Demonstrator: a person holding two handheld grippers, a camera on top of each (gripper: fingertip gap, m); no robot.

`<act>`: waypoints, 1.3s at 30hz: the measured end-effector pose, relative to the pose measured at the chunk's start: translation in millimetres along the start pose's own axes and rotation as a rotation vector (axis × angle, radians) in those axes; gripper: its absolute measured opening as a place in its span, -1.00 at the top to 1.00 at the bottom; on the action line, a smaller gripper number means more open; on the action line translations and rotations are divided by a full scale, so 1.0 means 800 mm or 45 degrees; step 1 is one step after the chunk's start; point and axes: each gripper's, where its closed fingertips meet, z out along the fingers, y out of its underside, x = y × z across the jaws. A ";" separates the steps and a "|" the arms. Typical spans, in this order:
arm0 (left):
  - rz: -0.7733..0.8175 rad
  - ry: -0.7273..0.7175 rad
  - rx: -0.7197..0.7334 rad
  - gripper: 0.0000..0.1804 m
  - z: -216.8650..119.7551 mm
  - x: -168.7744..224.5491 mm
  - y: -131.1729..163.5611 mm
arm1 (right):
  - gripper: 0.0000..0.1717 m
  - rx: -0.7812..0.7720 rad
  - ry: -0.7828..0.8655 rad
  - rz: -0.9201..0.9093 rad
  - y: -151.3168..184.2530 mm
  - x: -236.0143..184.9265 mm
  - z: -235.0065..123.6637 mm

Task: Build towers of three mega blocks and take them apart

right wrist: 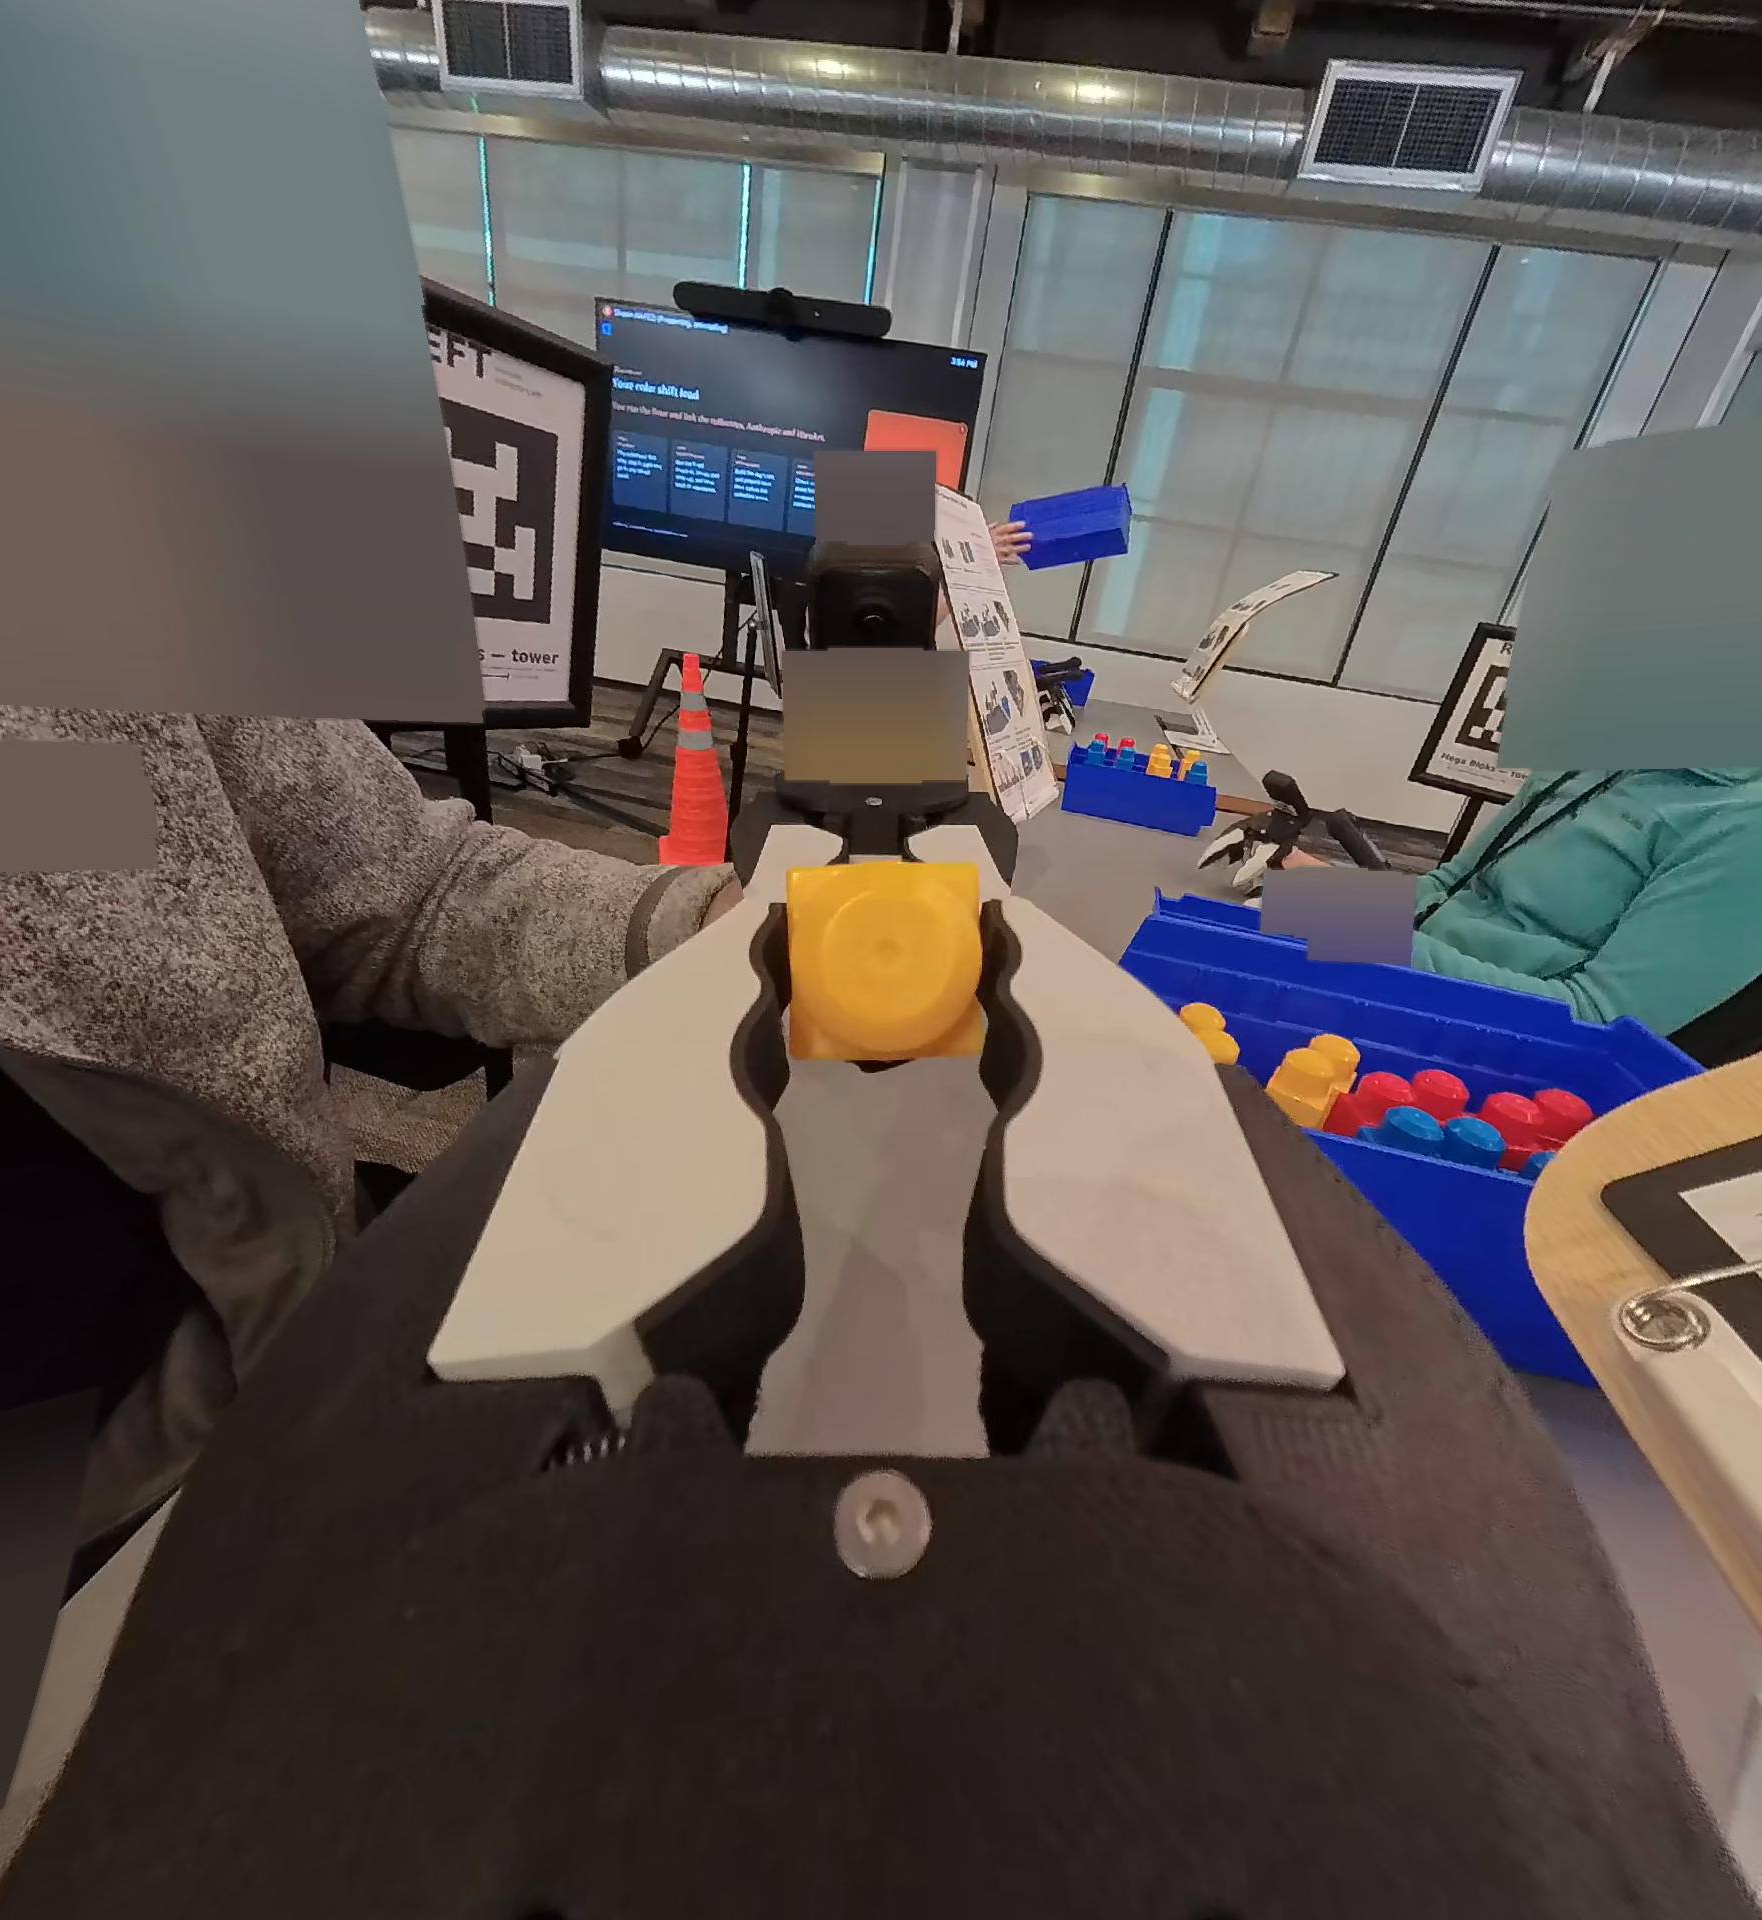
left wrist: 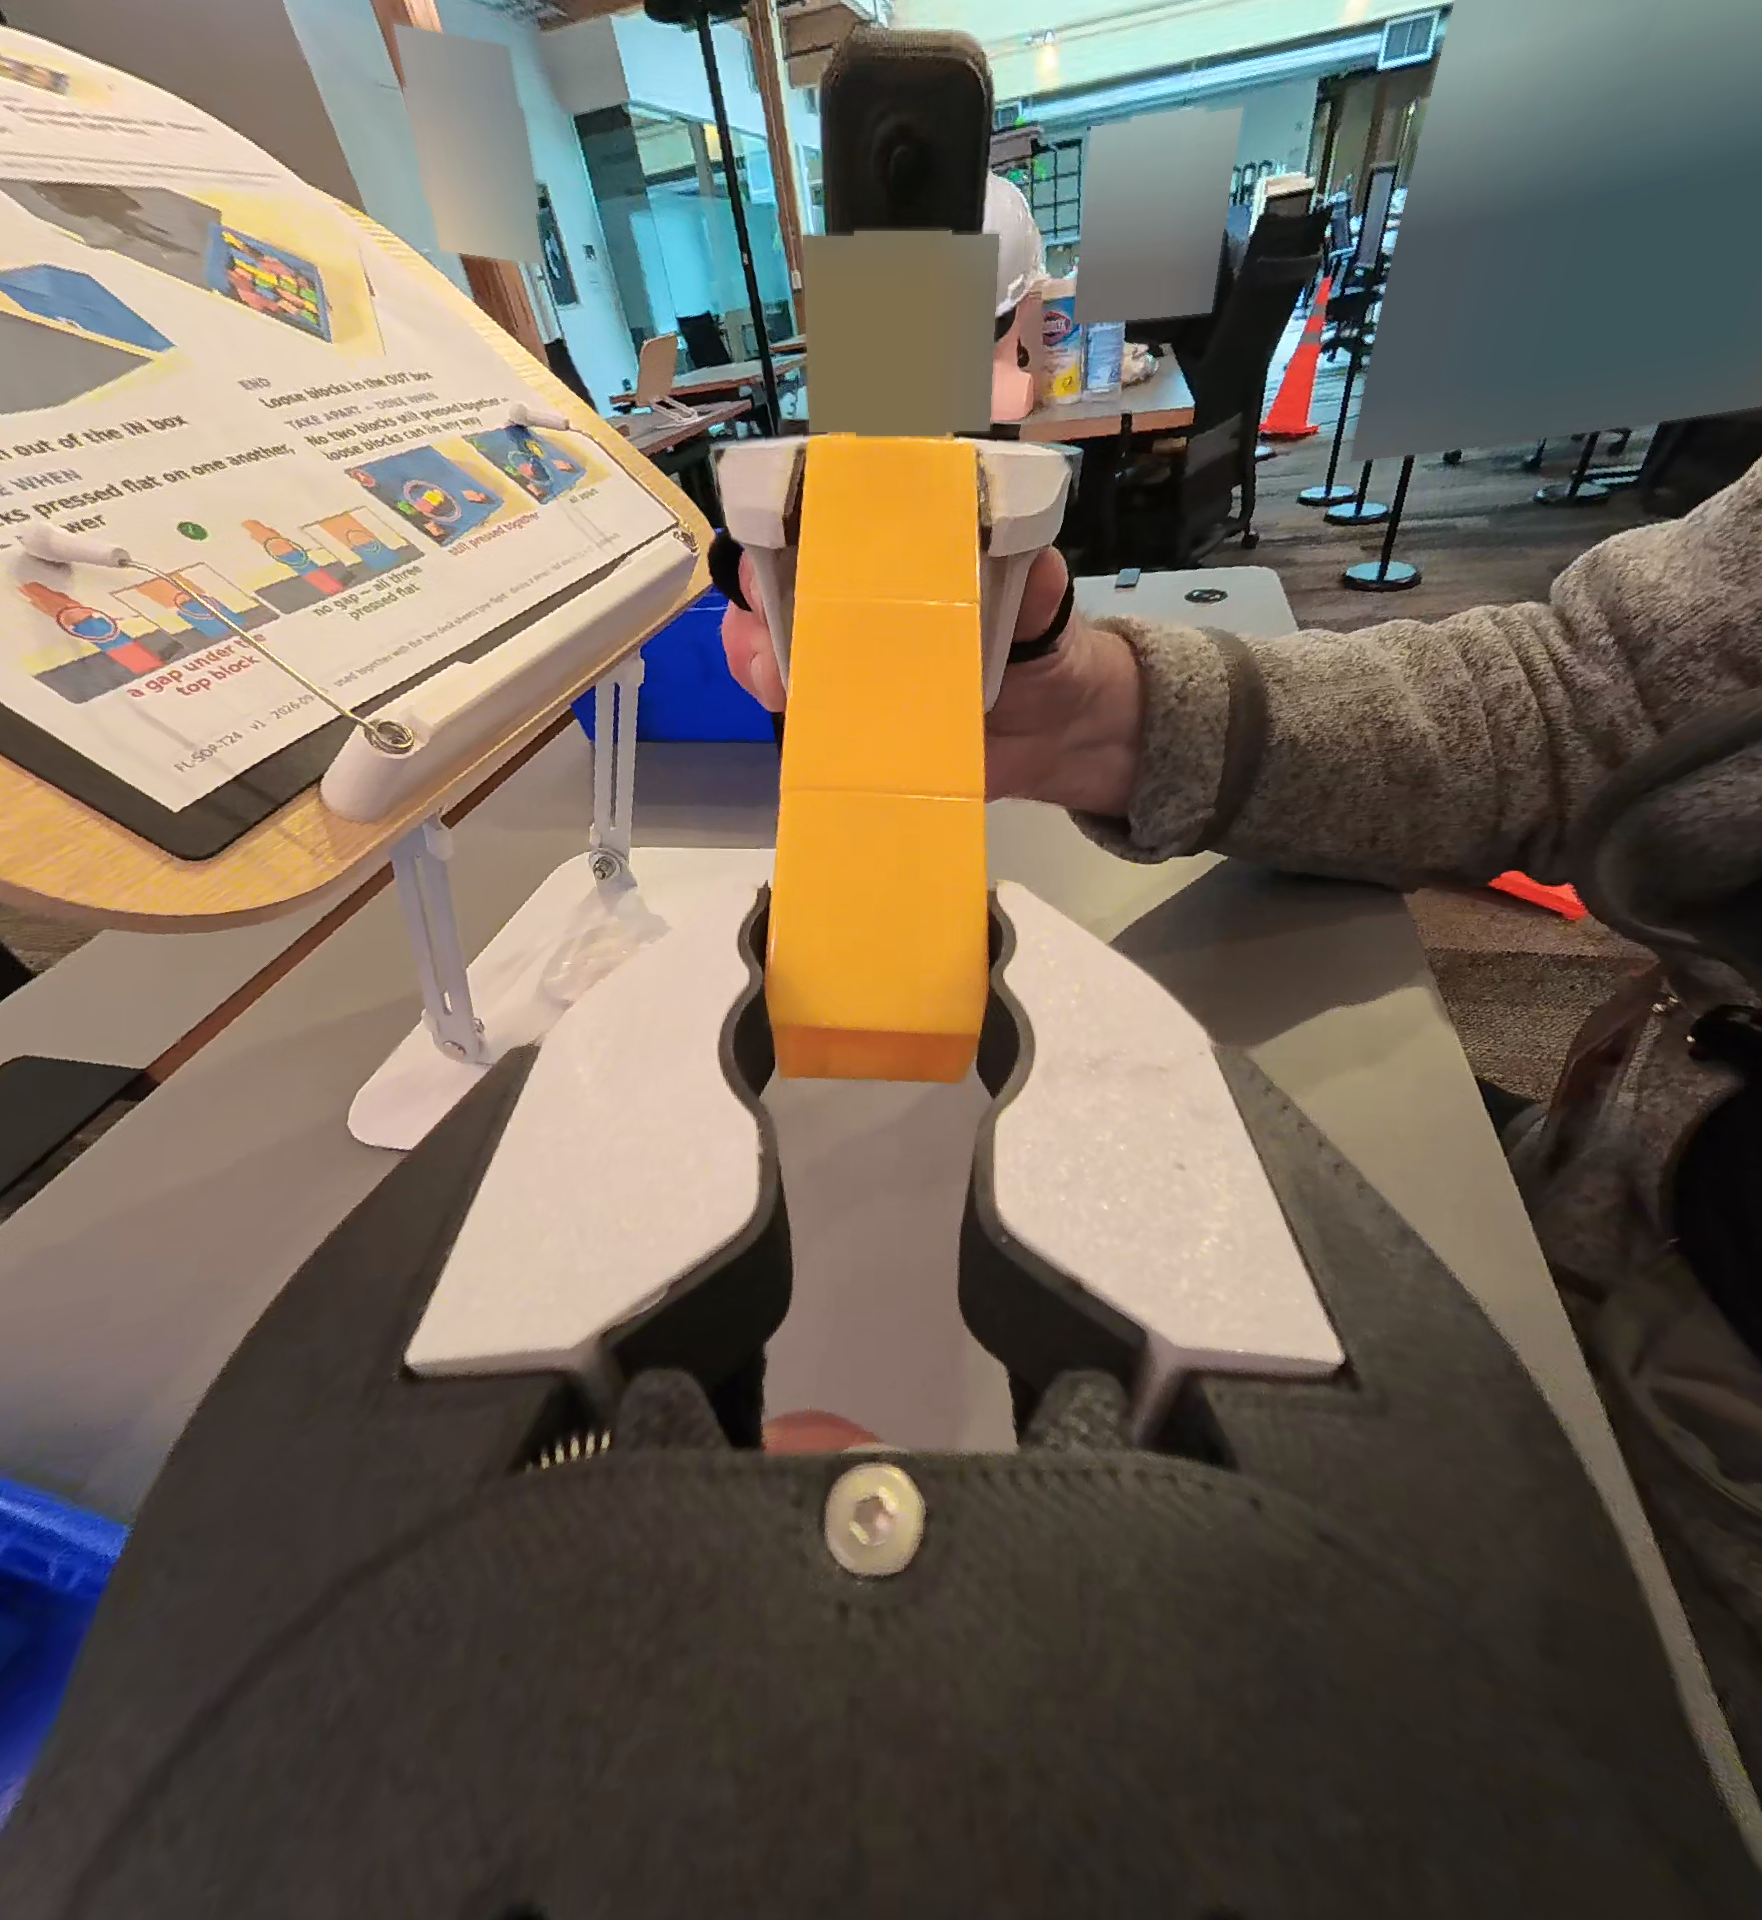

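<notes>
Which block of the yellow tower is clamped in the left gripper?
The near-end block in the left wrist view, between the left gripper pads. The far-end block sits in the right gripper; the middle block is ungripped.

Left | our way is blocked by the tilted wooden document stand (left wrist: 233,582) overhanging the grey tabletop (left wrist: 1272,1039) | Right | blue plastic bin of coloured blocks (right wrist: 1396,1039) hems us in (stand edge beside it) | Middle | bare tabletop leaves us room.
</notes>
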 end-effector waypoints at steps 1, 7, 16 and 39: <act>0.019 -0.012 -0.010 0.60 0.001 0.000 0.000 | 0.58 -0.009 -0.006 -0.004 0.001 0.000 -0.001; 0.257 -0.225 -0.106 0.60 0.011 -0.005 -0.010 | 0.54 0.042 -0.033 0.054 -0.003 0.006 -0.019; 0.342 -0.304 -0.117 0.59 0.011 -0.001 -0.026 | 0.54 0.054 -0.031 0.037 -0.010 0.003 -0.030; 0.078 -0.085 -0.096 0.60 0.021 0.010 -0.009 | 0.58 -0.066 -0.026 -0.071 -0.011 -0.010 -0.029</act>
